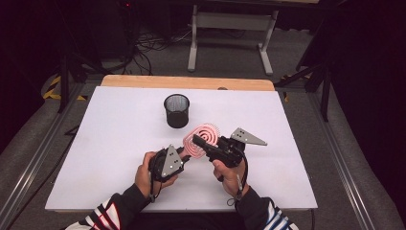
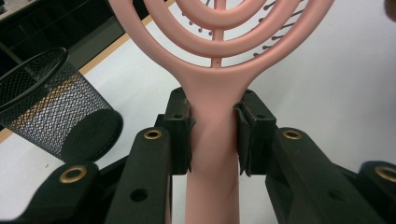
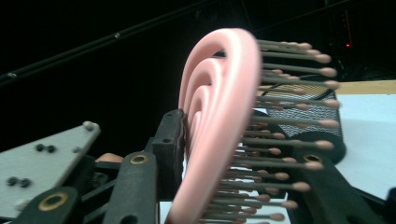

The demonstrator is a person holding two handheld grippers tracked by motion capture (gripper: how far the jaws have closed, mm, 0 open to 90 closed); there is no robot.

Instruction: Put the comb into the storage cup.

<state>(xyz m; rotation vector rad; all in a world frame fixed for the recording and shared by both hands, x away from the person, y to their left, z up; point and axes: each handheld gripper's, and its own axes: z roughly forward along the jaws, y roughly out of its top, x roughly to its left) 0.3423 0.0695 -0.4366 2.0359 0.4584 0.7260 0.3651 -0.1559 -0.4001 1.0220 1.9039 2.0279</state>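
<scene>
White tabletop (image 1: 119, 143), centre: left gripper (image 2: 215, 140) pinches pink hairbrush (image 1: 203, 136) handle; right gripper (image 3: 233, 154) clamps its head, bristles visible there; mesh cup (image 1: 176, 110) beyond.

We see the pink plastic hairbrush with a looped, ribbed head (image 3: 219, 121) standing edge-on at the centre, its pink-tipped bristles (image 3: 289, 116) pointing toward three o'clock. Our right gripper (image 3: 233, 154) has it between its black jaws: one pad presses the smooth back at nine o'clock, the other sits among the bristles at four o'clock. A black wire-mesh cup (image 3: 322, 112) stands behind at three o'clock on the white tabletop (image 3: 369, 135). A grey plate (image 3: 42, 154) lies at eight o'clock.
</scene>
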